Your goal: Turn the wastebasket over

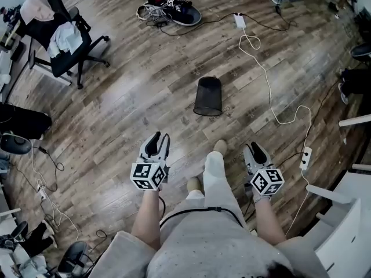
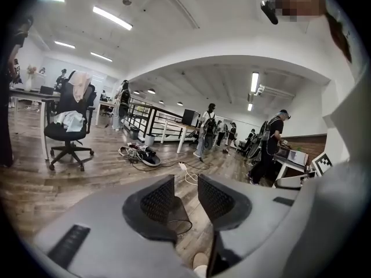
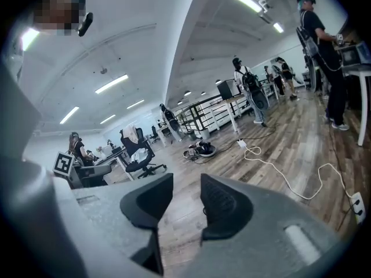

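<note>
The black mesh wastebasket is on the wooden floor ahead of me, its wider rim end towards me; whether it lies on its side or stands mouth down I cannot tell. My left gripper hovers short of it and to its left, jaws apart with nothing between them. In the left gripper view the wastebasket shows through the gap between the left gripper's dark pads. My right gripper hangs to the basket's near right, open and empty. The right gripper view shows that gripper over bare floor.
A black office chair draped with clothes stands at the far left. A heap of cables and shoes lies beyond the basket. A white cable runs to a power strip on the right. My feet are between the grippers. Several people stand far off.
</note>
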{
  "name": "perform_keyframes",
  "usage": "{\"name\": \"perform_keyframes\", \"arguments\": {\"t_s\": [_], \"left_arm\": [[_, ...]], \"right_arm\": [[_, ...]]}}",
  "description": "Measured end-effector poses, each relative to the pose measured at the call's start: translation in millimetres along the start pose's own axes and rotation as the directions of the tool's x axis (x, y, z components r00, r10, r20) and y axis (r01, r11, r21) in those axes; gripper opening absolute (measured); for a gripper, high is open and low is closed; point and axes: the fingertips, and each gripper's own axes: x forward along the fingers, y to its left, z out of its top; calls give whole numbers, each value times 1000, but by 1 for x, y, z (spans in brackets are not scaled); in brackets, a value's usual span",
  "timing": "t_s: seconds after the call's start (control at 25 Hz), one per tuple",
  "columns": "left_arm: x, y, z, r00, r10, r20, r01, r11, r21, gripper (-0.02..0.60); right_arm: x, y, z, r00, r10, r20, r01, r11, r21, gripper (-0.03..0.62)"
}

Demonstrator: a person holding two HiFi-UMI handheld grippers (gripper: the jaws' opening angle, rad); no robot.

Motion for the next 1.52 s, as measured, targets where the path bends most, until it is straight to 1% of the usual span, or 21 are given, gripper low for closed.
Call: {"name": "perform_keyframes", "arguments": {"t_s": [0.2, 0.32, 0.44, 0.6, 0.76, 0.92, 1.04, 1.12, 1.32, 1.52], "left_arm": [[50, 17, 2, 999, 49, -20, -50, 998, -43, 121], [82, 16, 7, 998, 54, -19, -55, 997, -53, 121], [111, 15, 9, 998, 47, -30, -48, 998, -39, 121], [151, 21, 10, 996, 61, -57, -63, 998, -31, 122], [186, 27, 0, 995, 75, -62, -79, 995, -61, 121], [227, 35, -25, 994, 46, -97, -54, 995, -82, 121], [256, 38, -49, 991, -8, -131, -1, 998, -68, 121], [273, 41, -69, 987, -40, -158, 30, 998, -62, 121], [313, 58, -121, 969, -106, -225, 99, 994, -40, 139], [344, 69, -175, 943, -174, -285, 178, 984, -11, 147]], "right_arm": [[48, -23, 16, 998, 33, -52, -33, 999, -3, 144], [71, -38, 23, 995, 49, -85, -51, 998, -21, 144], [96, -51, 28, 991, 67, -118, -73, 996, -46, 144], [136, -63, 33, 977, 104, -184, -123, 987, -99, 144], [173, -75, 26, 959, 146, -244, -182, 974, -133, 144], [208, -94, 2, 948, 134, -290, -183, 972, -148, 146], [232, -101, -23, 937, 125, -328, -189, 967, -170, 145], [246, -107, -38, 935, 111, -335, -177, 969, -172, 146], [284, -124, -72, 947, 70, -315, -125, 980, -157, 146], [315, -143, -119, 943, 53, -330, -113, 979, -168, 152]]}}
